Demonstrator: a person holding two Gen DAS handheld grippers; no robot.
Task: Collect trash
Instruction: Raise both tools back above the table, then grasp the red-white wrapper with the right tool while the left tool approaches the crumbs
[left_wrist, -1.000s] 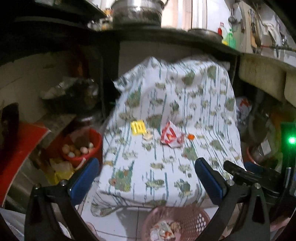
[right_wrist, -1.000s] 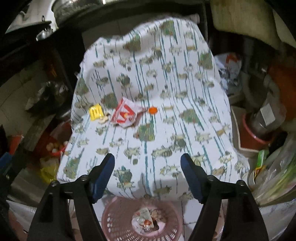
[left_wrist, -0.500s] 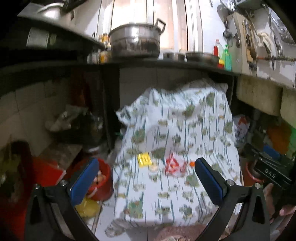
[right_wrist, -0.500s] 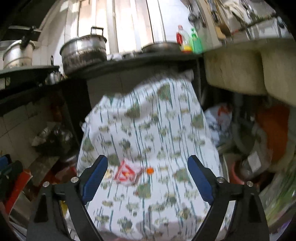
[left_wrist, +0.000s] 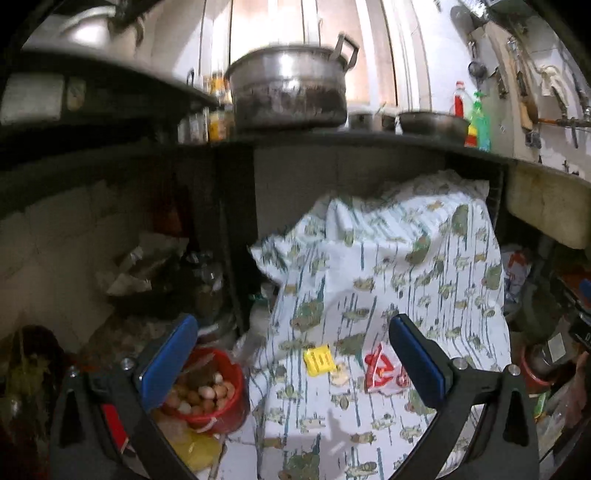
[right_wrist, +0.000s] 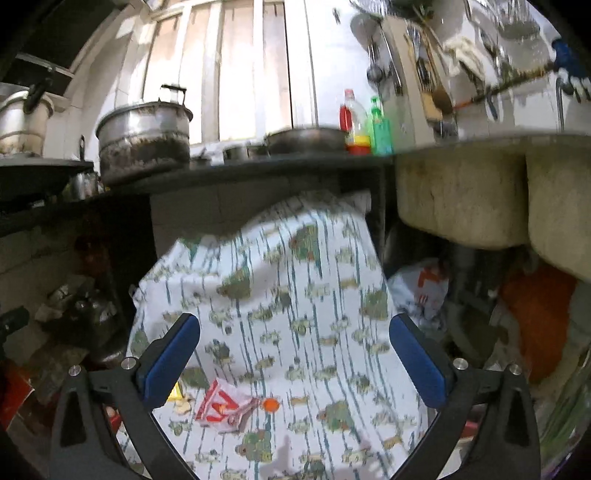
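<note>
A crumpled red-and-white wrapper (left_wrist: 382, 369) (right_wrist: 223, 404) lies on the patterned cloth (left_wrist: 388, 280) (right_wrist: 295, 295) that covers a low surface. To its left lie a yellow wrapper (left_wrist: 319, 361) (right_wrist: 175, 392) and a small pale scrap (left_wrist: 341, 374); a small orange cap (right_wrist: 271, 405) sits to its right. My left gripper (left_wrist: 290, 360) is open and empty, held above and short of the trash. My right gripper (right_wrist: 293, 360) has its jaws still opening, nothing between them, and points over the cloth.
A red bucket of eggs (left_wrist: 207, 393) stands on the floor left of the cloth. A large metal pot (left_wrist: 290, 88) (right_wrist: 144, 138), pans and two bottles (right_wrist: 365, 125) stand on the dark counter (left_wrist: 332, 142). Concrete sink basins (right_wrist: 461, 199) and bags crowd the right.
Both grippers have risen and tilted up; the pink basket on the floor has dropped out of view and the counter has come in. The right jaws have spread wider.
</note>
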